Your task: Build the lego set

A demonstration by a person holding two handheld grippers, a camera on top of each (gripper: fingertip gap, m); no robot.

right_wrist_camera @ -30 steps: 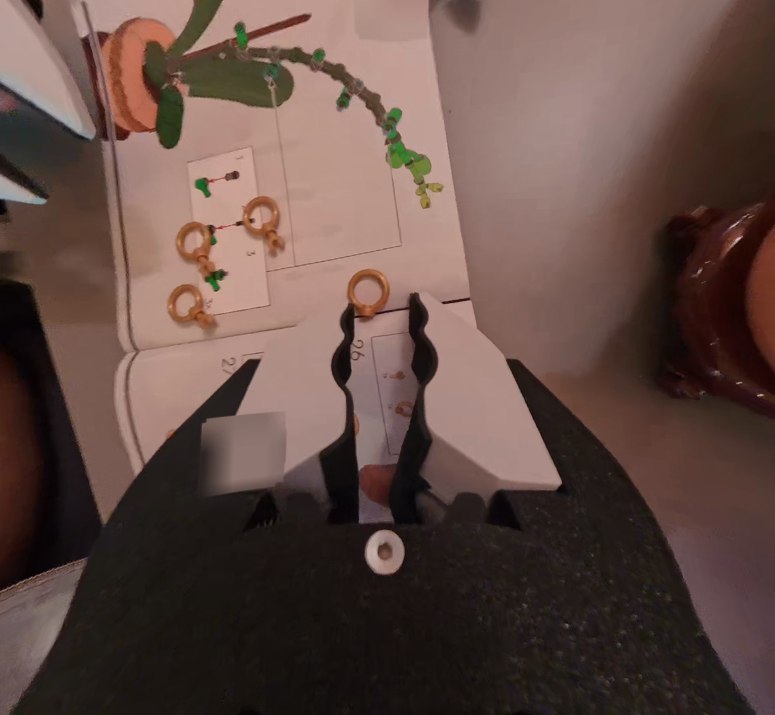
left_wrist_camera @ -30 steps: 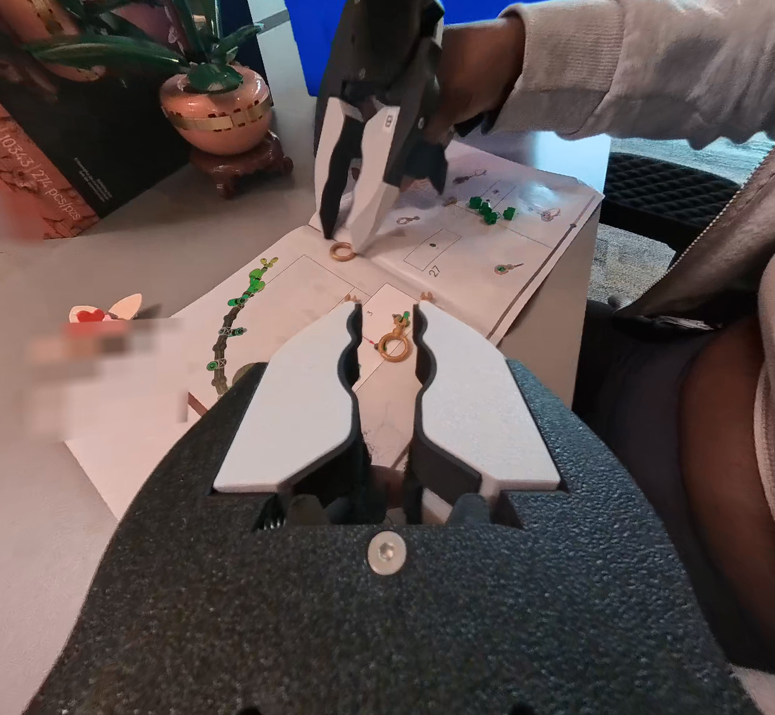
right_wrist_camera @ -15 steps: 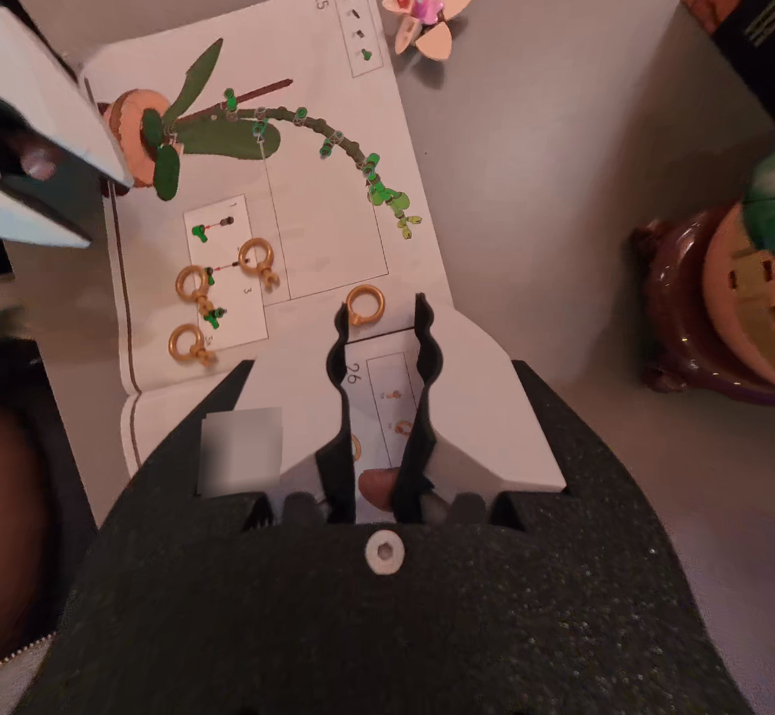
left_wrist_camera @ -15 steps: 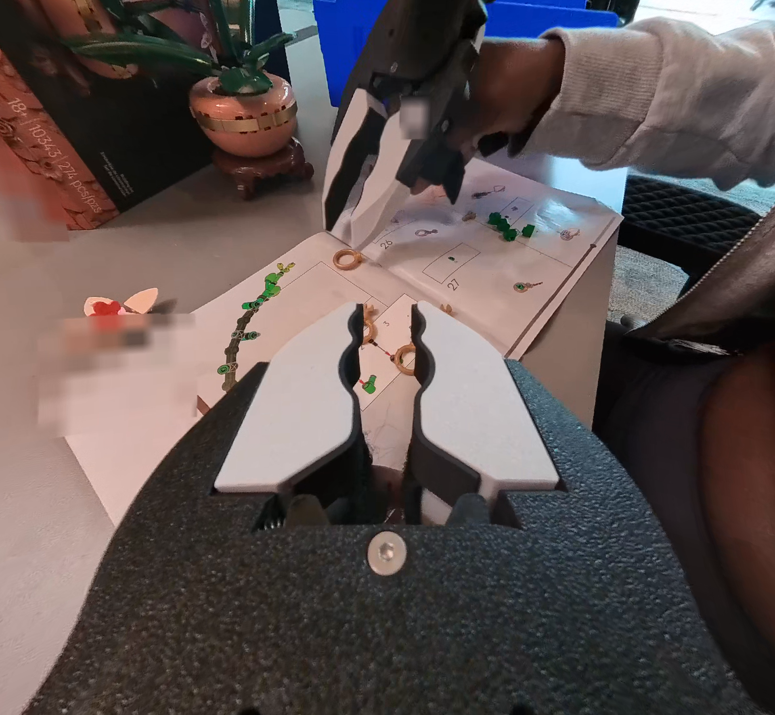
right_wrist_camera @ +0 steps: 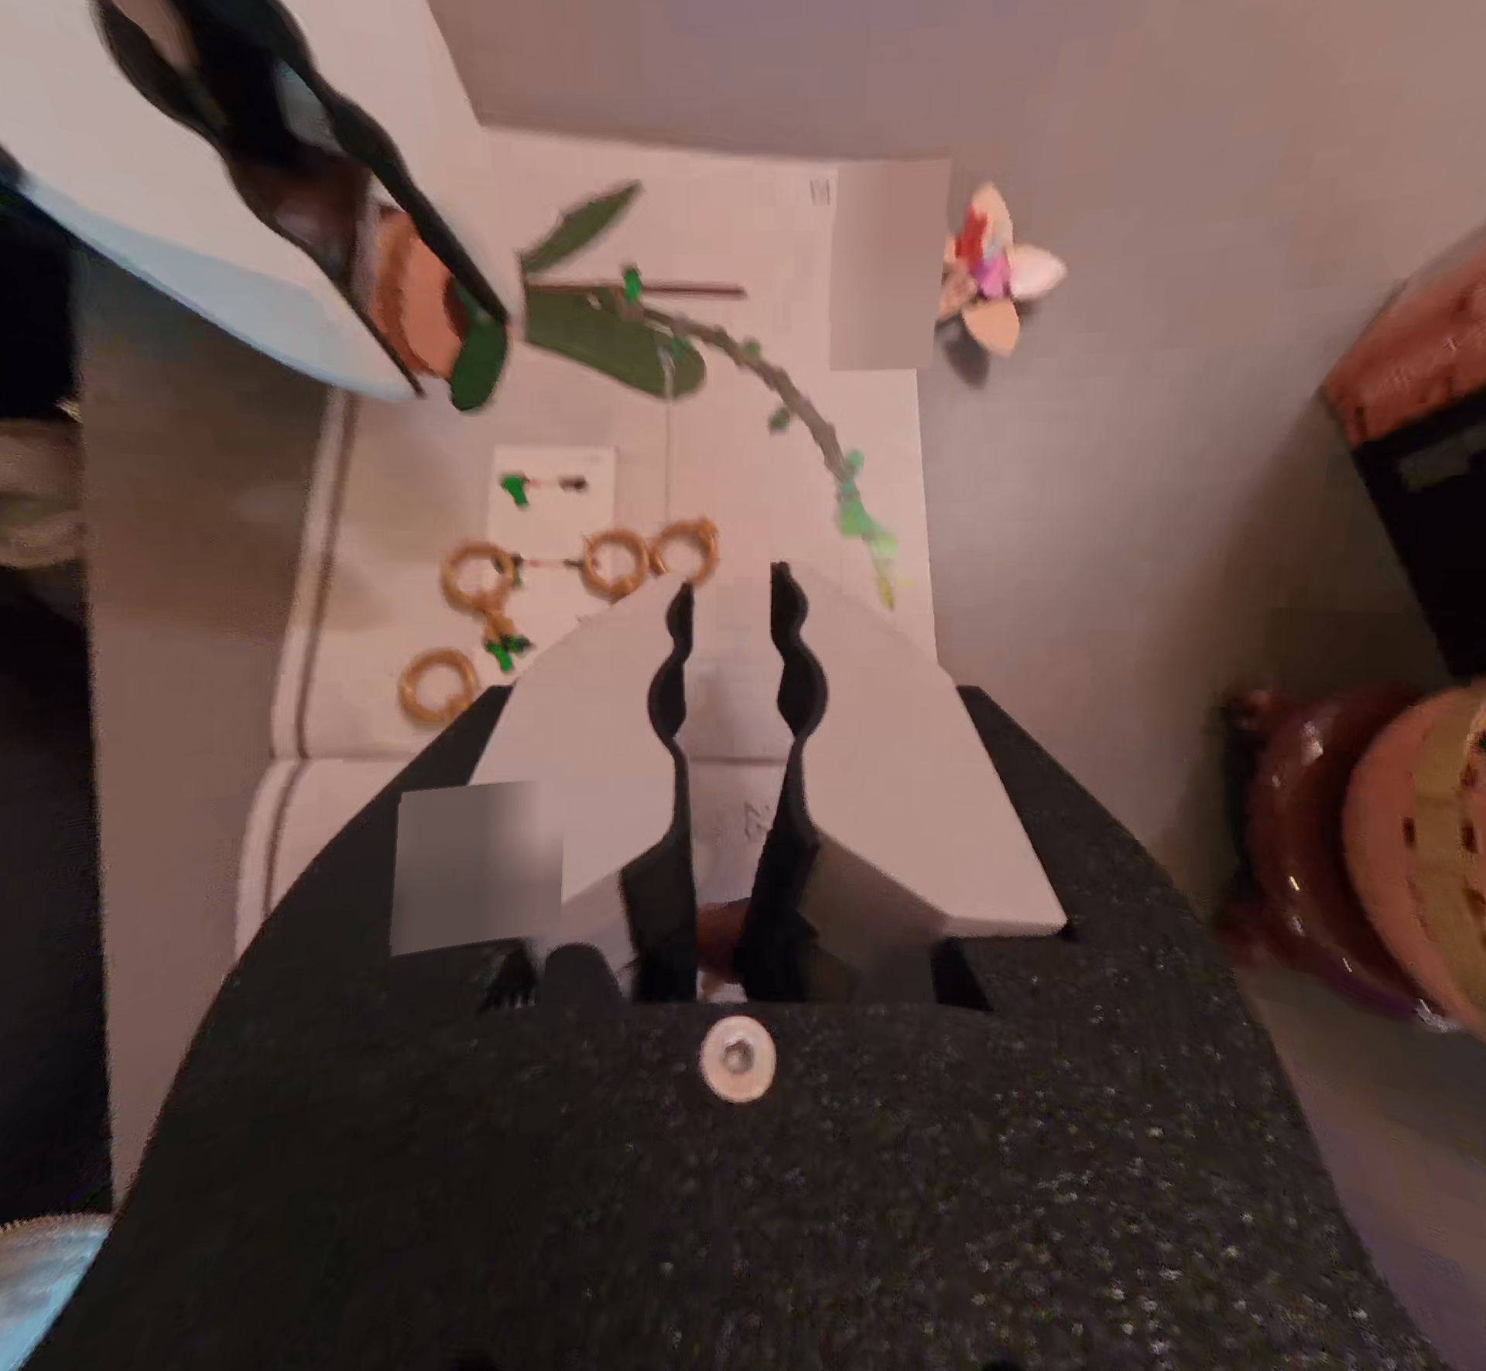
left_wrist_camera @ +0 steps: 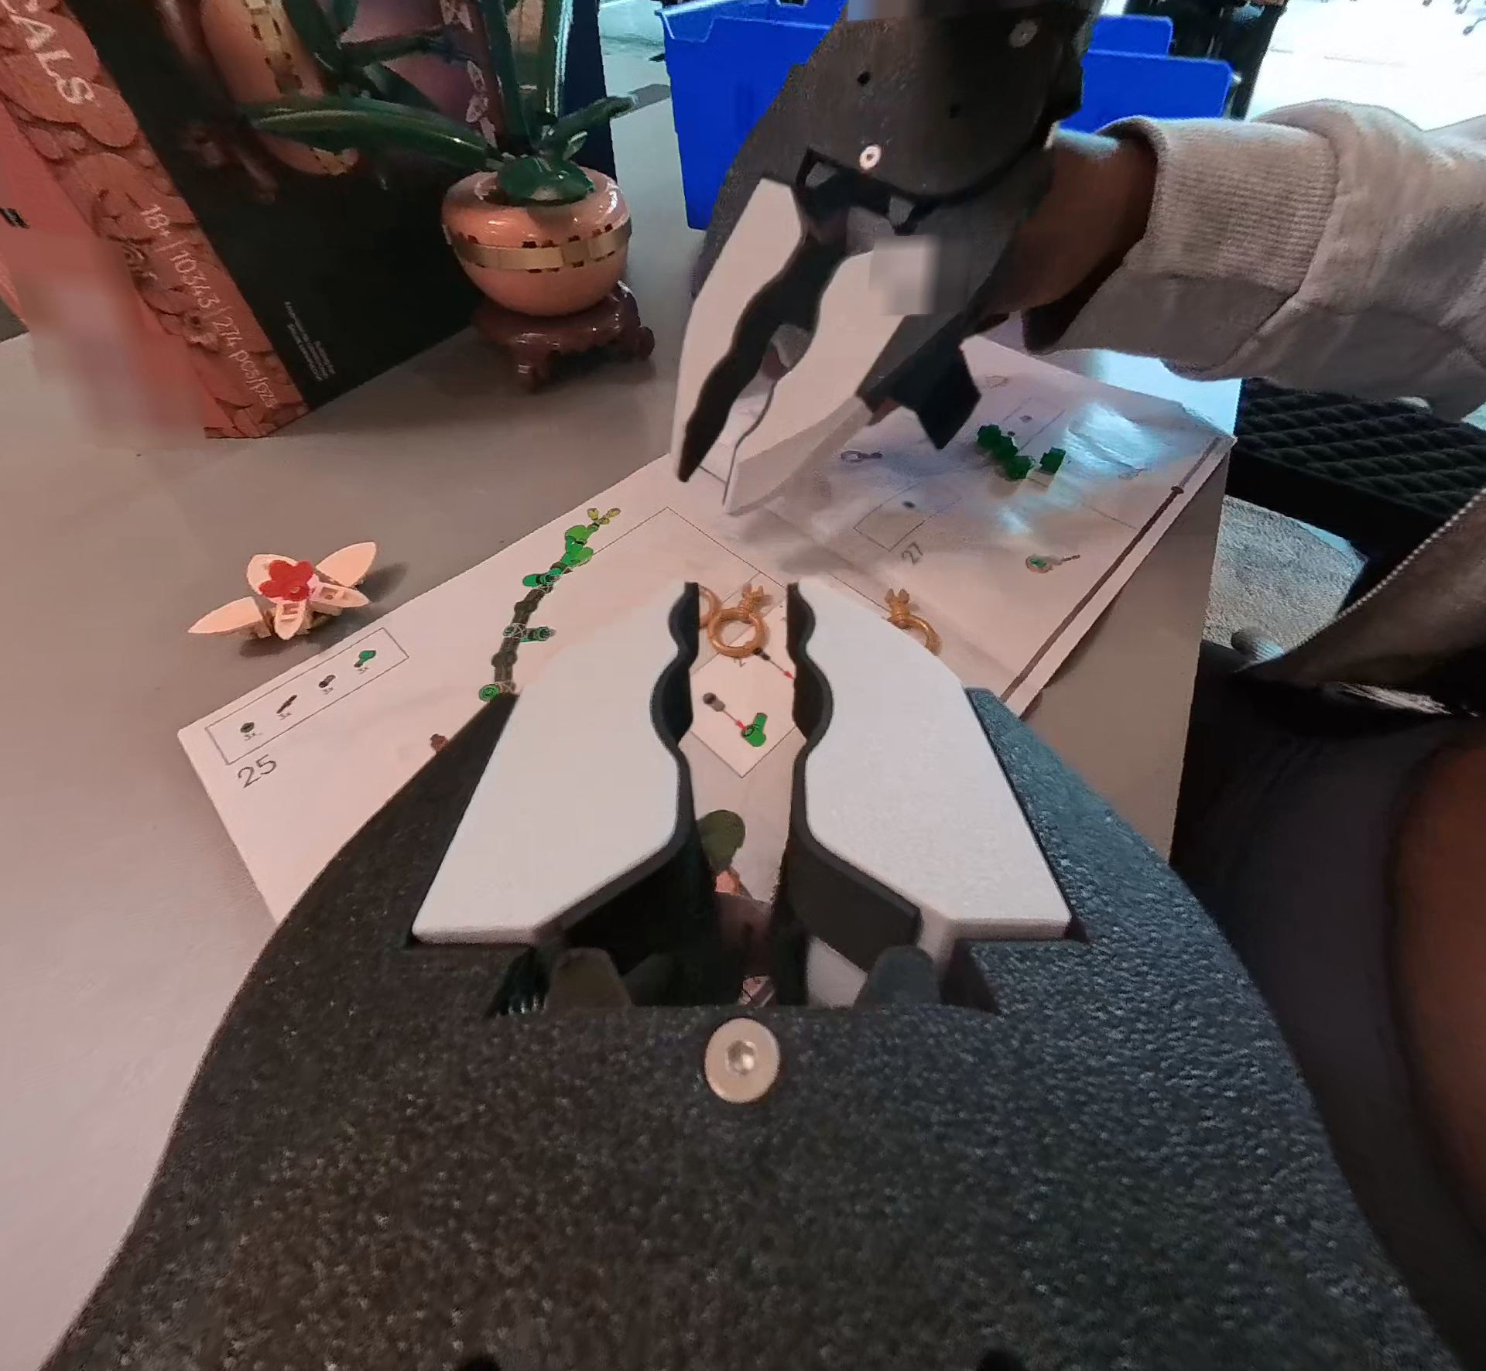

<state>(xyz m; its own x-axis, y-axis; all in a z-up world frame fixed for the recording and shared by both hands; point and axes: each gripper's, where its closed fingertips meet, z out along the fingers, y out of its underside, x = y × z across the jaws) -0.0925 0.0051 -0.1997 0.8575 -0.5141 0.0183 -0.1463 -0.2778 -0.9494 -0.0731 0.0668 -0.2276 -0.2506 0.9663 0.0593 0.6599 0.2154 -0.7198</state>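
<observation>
An open instruction booklet [left_wrist_camera: 338, 729] lies on the grey table. A small gold ring piece [right_wrist_camera: 683, 545] lies on its page next to printed gold rings, just past my right gripper's [right_wrist_camera: 728, 577] left fingertip. My right gripper is open and empty. It also shows in the left wrist view [left_wrist_camera: 712, 488], held tilted down above the booklet's fold. My left gripper [left_wrist_camera: 740, 593] is open and empty, low over the near page. It shows at the top left of the right wrist view [right_wrist_camera: 458, 356]. Small green pieces [left_wrist_camera: 1013, 452] lie on the far page.
A built cream and red flower [left_wrist_camera: 285, 597] lies on the table left of the booklet. A pink pot with a green plant [left_wrist_camera: 535, 247] stands behind on a brown base, beside the set's box [left_wrist_camera: 161, 207]. Blue bins [left_wrist_camera: 748, 94] stand farther back. The table edge runs along the right.
My right gripper has lifted off the page and tilted, and its view has swung toward the near page. My left gripper has pulled back and up. The gold ring now lies closer to the printed rings.
</observation>
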